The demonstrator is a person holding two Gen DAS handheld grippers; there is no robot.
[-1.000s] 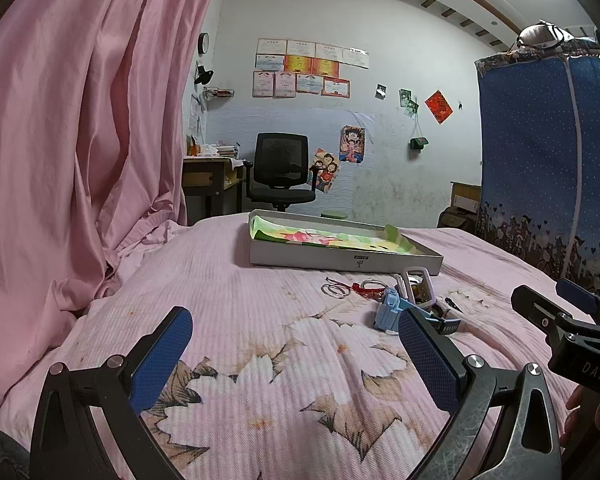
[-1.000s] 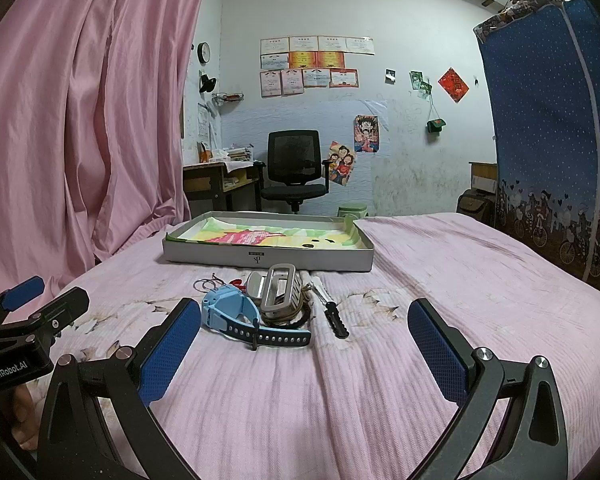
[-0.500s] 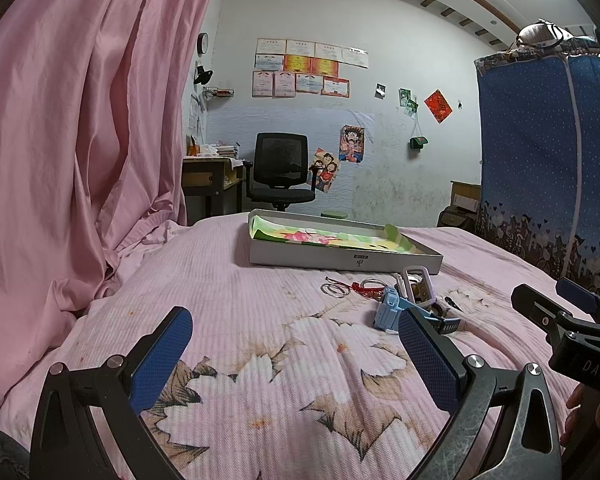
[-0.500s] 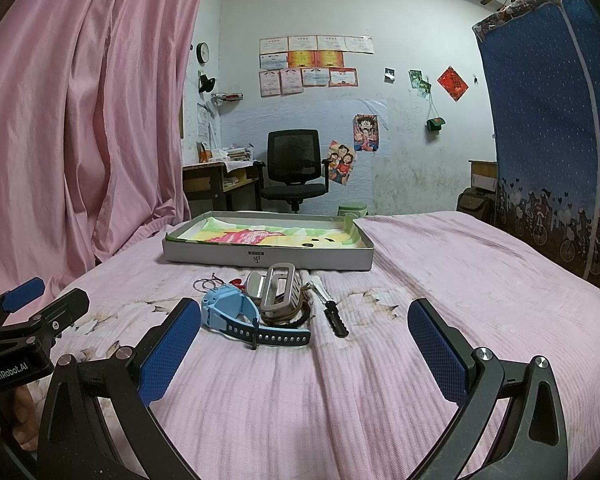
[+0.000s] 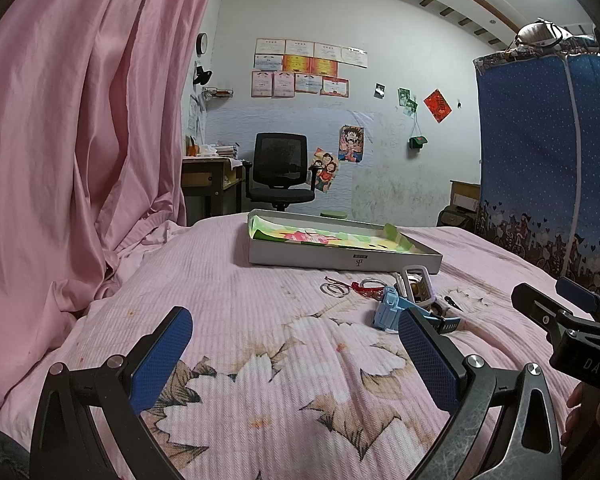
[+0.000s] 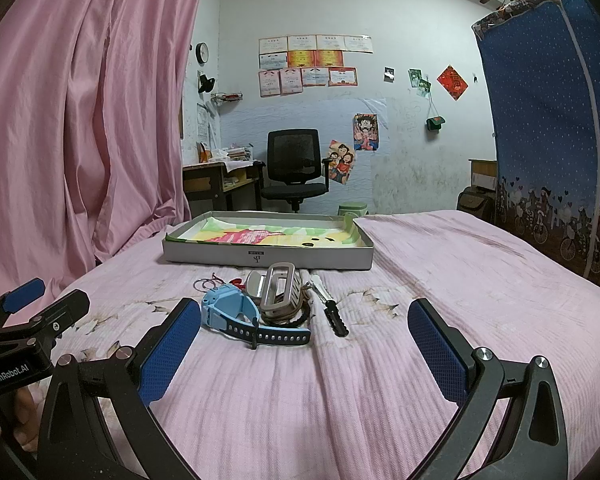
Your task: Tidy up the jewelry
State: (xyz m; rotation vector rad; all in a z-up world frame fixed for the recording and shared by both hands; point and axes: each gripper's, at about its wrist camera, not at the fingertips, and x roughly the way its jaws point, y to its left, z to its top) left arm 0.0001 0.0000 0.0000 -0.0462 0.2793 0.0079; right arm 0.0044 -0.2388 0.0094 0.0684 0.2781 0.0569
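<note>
We hold both grippers low over the bed (image 6: 440,248), each released and holding nothing. Our right gripper (image 6: 304,344) faces the small heap of jewelry directly: a blue watch (image 6: 236,312) lies nearest, touching a grey watch case (image 6: 278,292), with thin rings (image 6: 206,283) to the left and a dark clip (image 6: 334,314) to the right. Just behind sits the tray (image 6: 268,256), likely the place for sorting. Our left gripper (image 5: 296,344) waits off to the side, leaving room.

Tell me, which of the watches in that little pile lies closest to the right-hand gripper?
The light blue watch with the dark strap, right beside the right gripper; the beige-cased one sits behind it.
</note>
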